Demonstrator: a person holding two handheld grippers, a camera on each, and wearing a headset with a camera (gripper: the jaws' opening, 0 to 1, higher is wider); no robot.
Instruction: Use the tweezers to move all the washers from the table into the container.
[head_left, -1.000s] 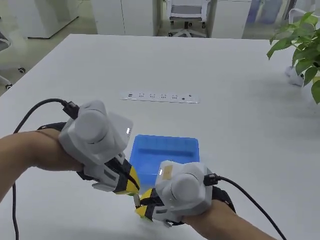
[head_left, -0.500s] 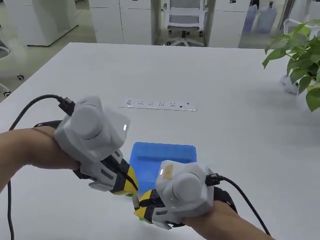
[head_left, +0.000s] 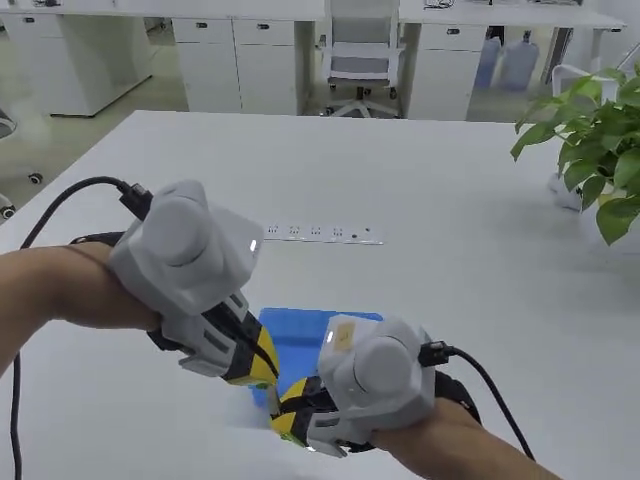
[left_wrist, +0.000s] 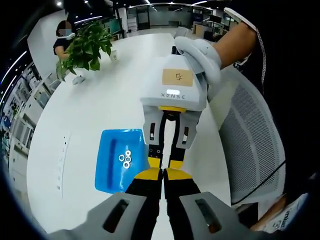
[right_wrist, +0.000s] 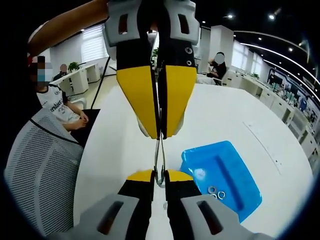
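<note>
White office table (head_left: 450, 300); left gripper (right_wrist: 159, 131) and right gripper (right_wrist: 159, 178) meet tip to tip, both pinching the tweezers (right_wrist: 158, 155) lengthwise between them, blue container (right_wrist: 235, 172) holding washers (right_wrist: 216, 192) just beside

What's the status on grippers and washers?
Left gripper and right gripper both shut on the tweezers, tip to tip. Several washers lie in the blue container. Power strip beyond it, not in the way.

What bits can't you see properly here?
Right gripper view: both ends of the tweezers hide between the left gripper's and right gripper's jaws.
Head view: both grippers cover the blue container's near part.
Left gripper view: the washers overlap, too small to count.
</note>
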